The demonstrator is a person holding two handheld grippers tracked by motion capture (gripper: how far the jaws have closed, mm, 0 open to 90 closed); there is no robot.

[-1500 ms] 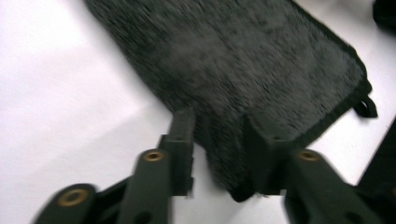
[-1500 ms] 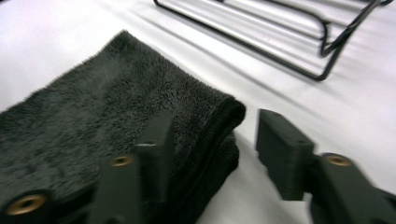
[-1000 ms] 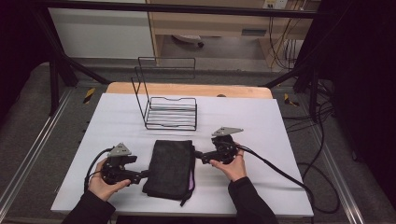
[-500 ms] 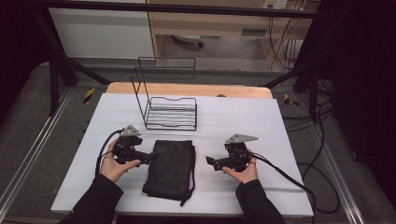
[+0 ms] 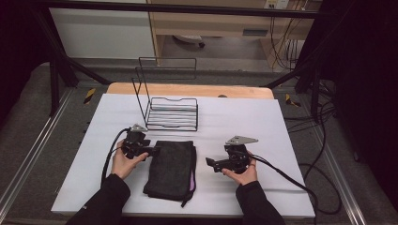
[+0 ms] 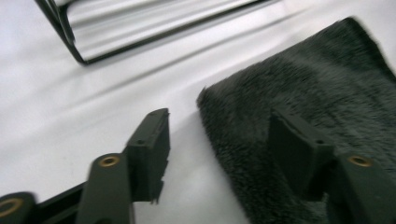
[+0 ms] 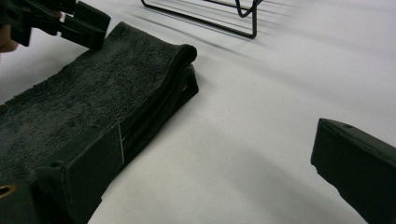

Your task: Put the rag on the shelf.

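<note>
Light falls from above onto the white surface (image 5: 234,122), which reads bright and even, while the room around it sinks into near black. The high view is soft and slightly grainy. In the left gripper view the wire rack (image 6: 140,28) is smeared by blur. The dark towel (image 7: 79,93) casts a faint, soft shadow.

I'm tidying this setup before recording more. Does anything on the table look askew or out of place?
Only slightly: the folded dark towel lies a bit crooked, a pink-purple strip showing at its right edge. The wire rack stands upright.
</note>
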